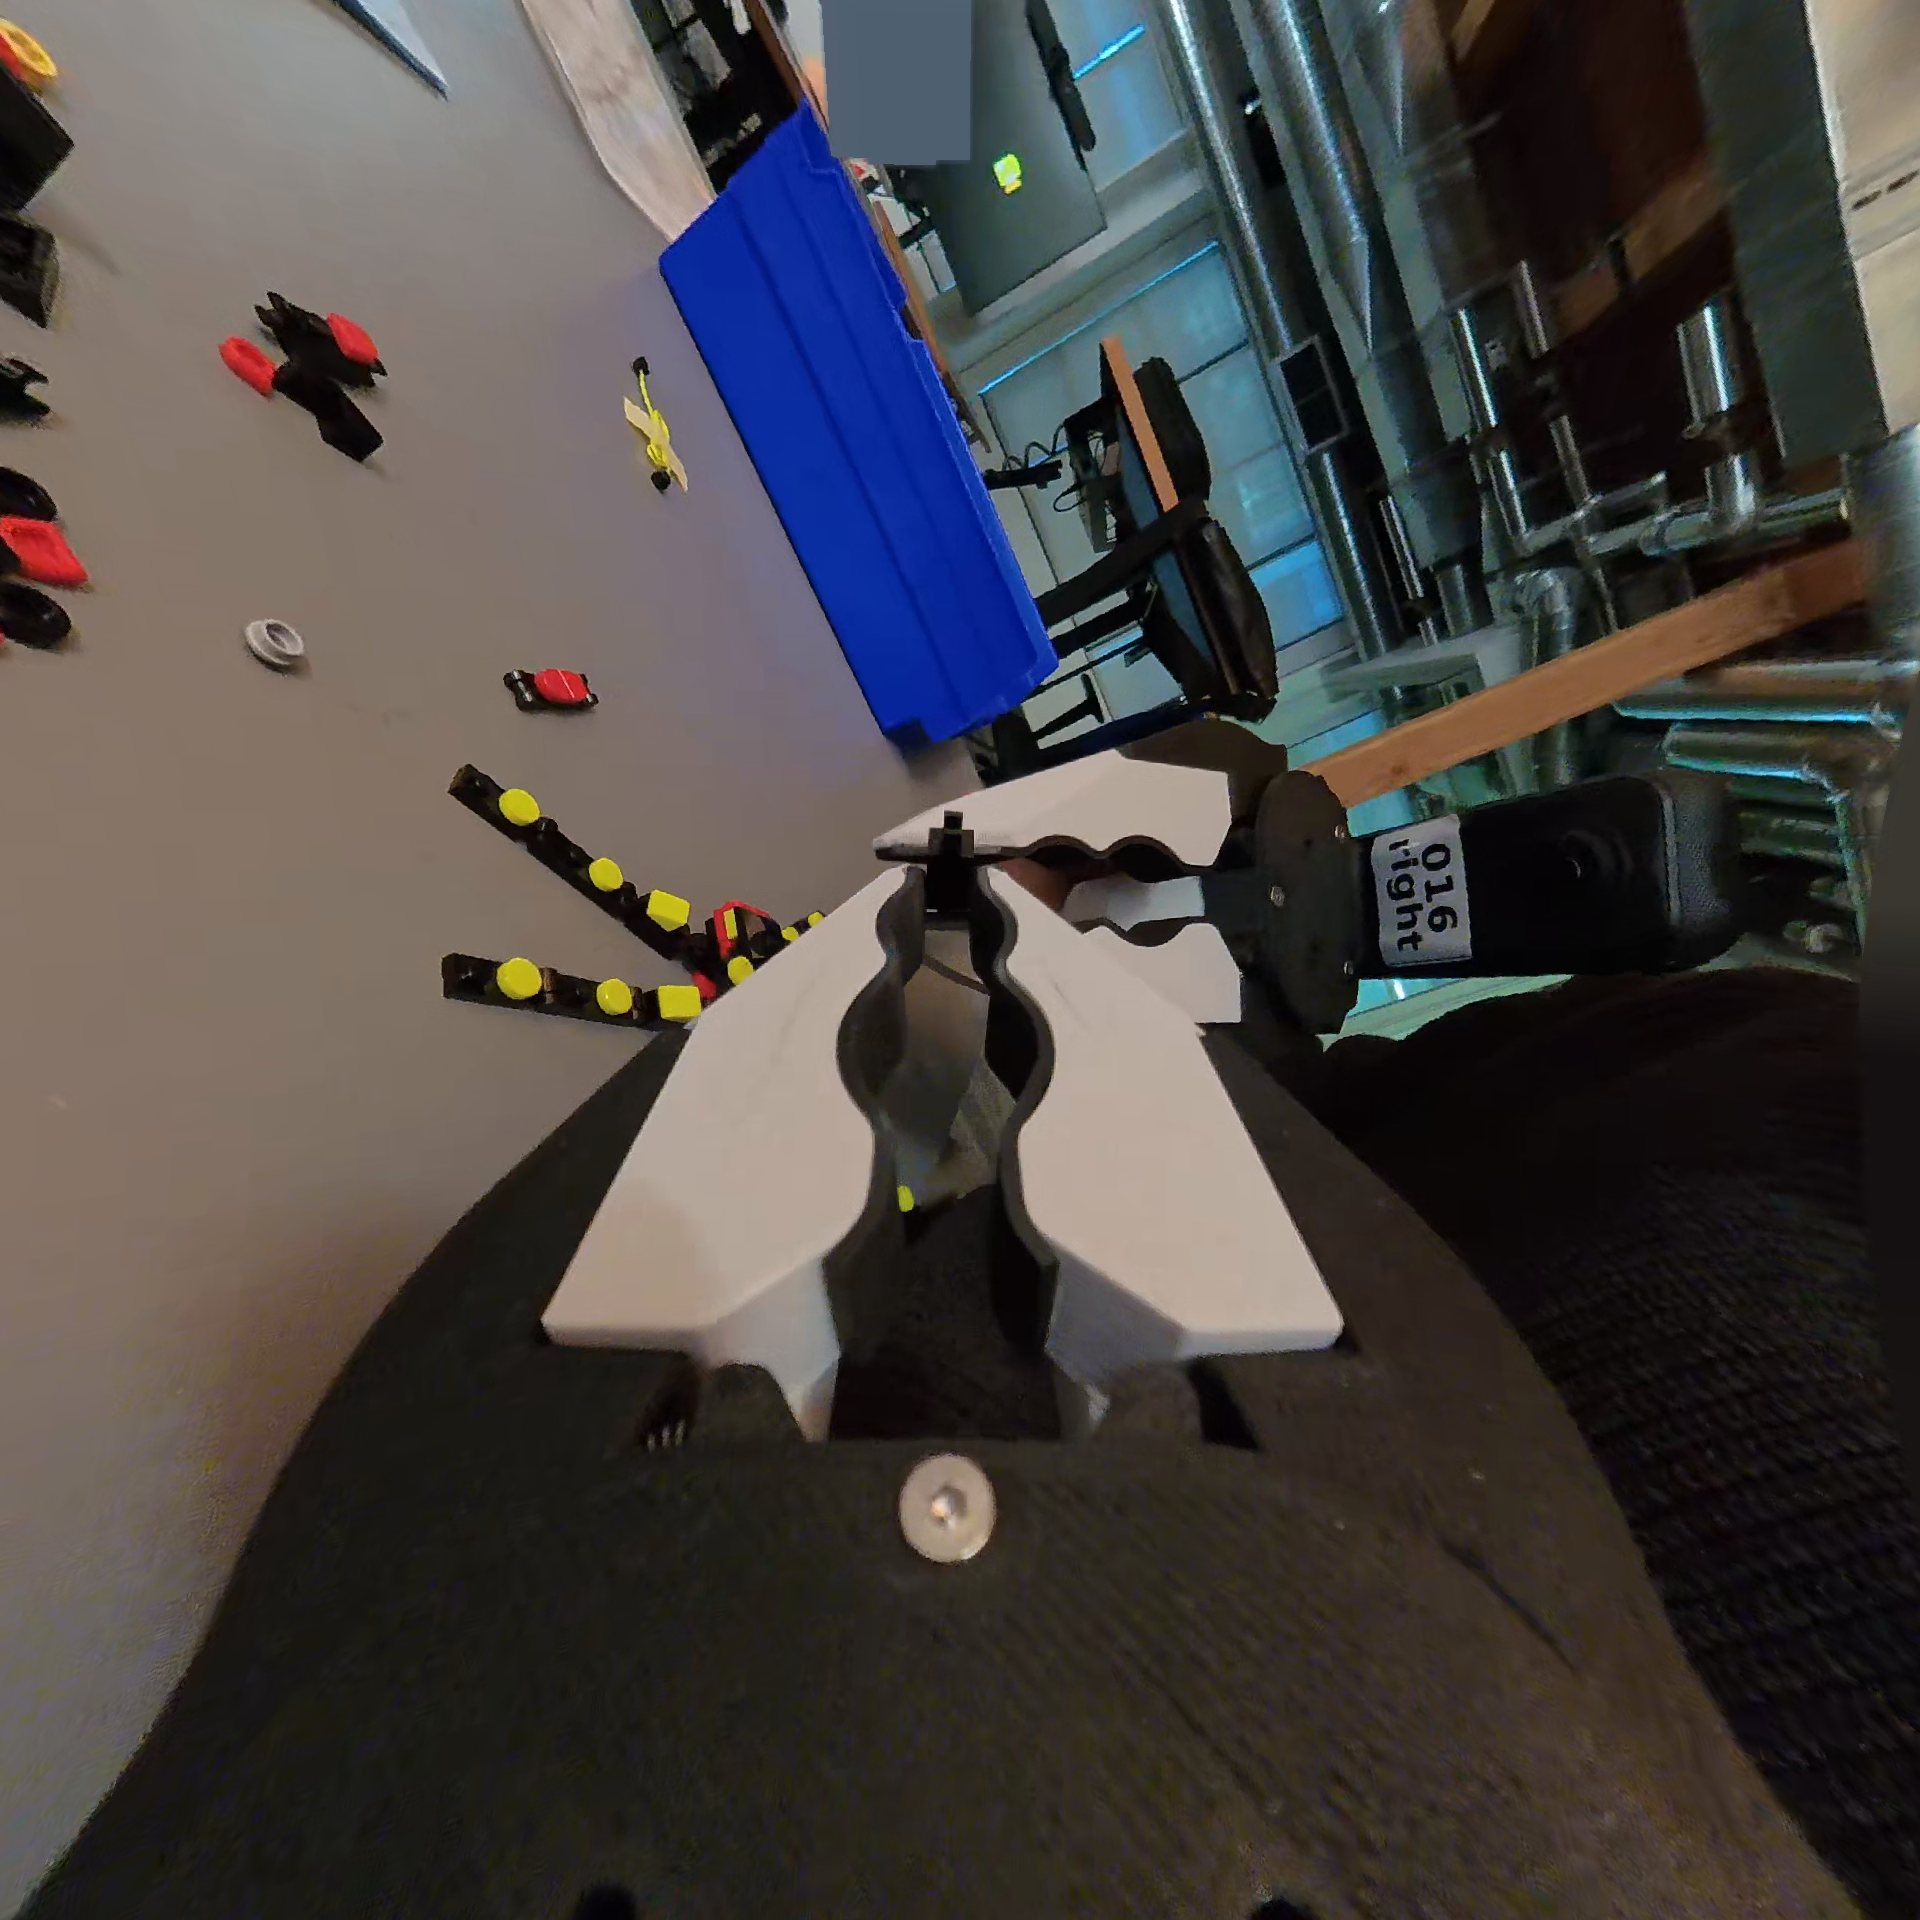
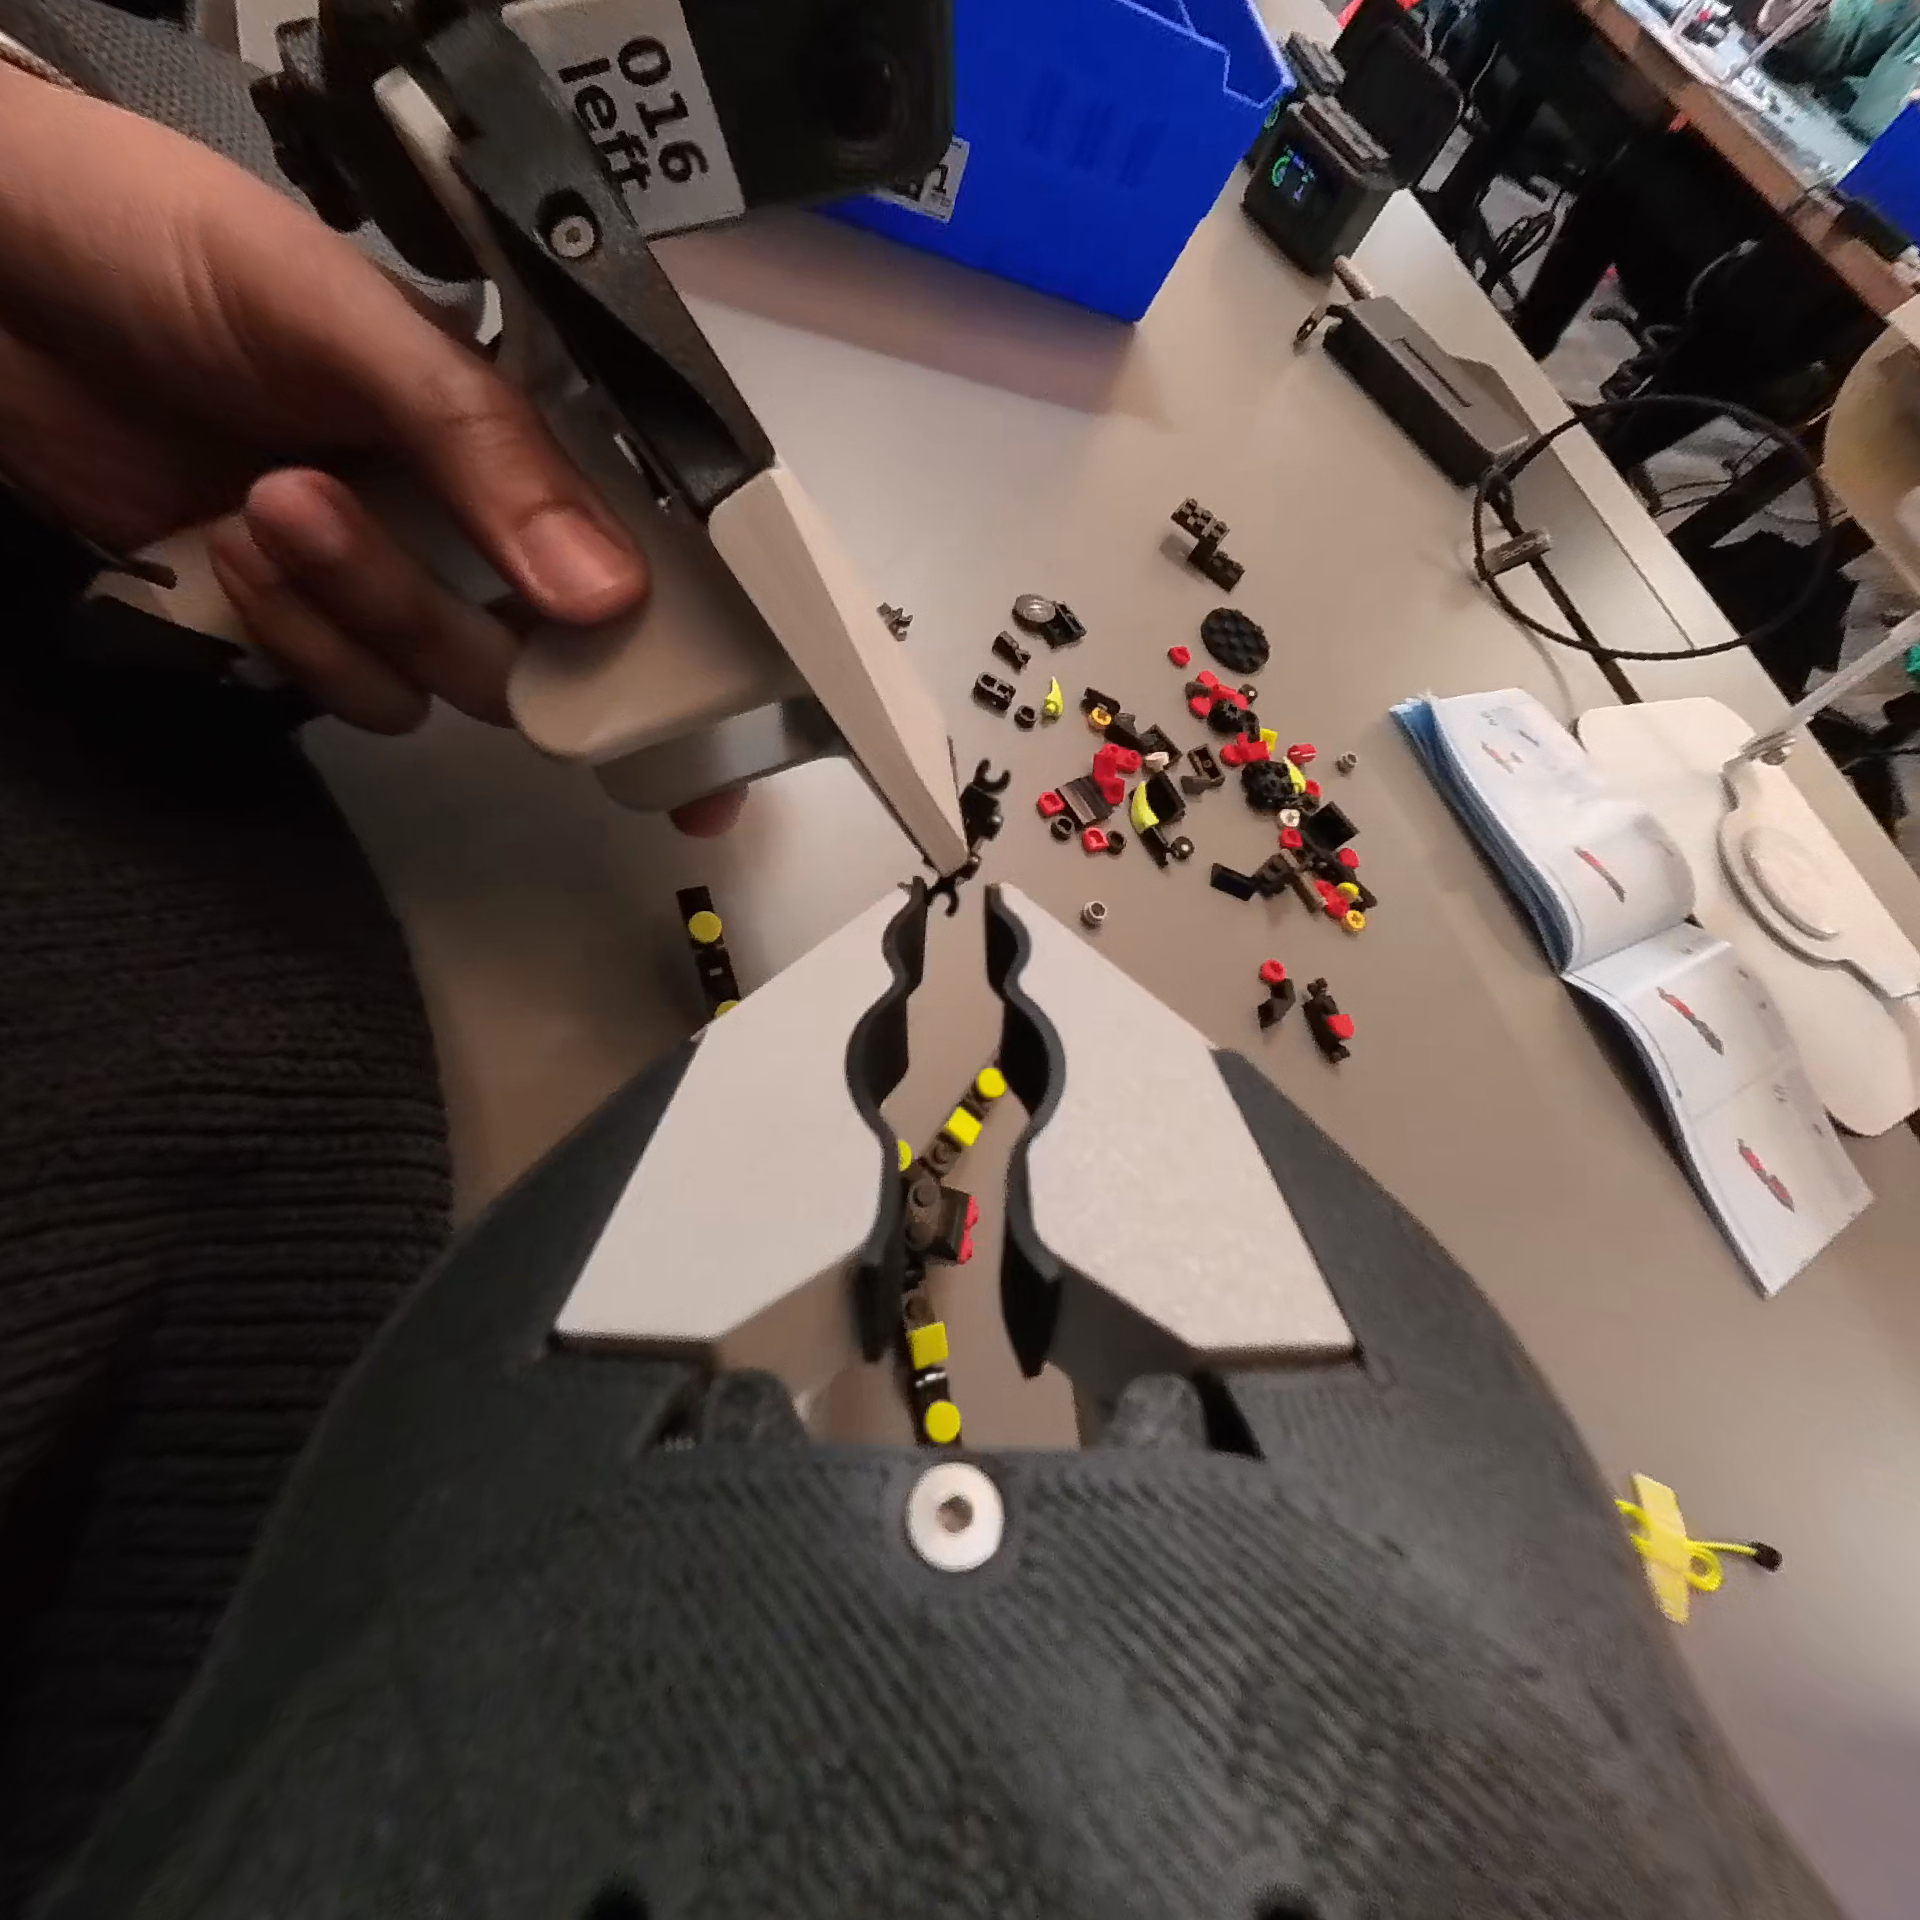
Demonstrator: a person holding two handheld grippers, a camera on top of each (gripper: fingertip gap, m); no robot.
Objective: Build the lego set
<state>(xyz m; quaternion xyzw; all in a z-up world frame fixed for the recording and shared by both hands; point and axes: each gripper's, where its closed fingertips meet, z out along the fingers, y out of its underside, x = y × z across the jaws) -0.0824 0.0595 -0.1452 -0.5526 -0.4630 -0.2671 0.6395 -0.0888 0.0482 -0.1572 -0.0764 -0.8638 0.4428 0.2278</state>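
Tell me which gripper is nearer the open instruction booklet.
Right. The right gripper sits mid-table with the booklet off to its right side; the left gripper reaches in from farther left, its tips meeting the right's.

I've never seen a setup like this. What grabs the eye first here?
Two hand-held grippers meet tip to tip above the grey table: the left gripper pinches a tiny black piece, with the right gripper open beside it. Behind lie scattered loose bricks and an open instruction booklet.
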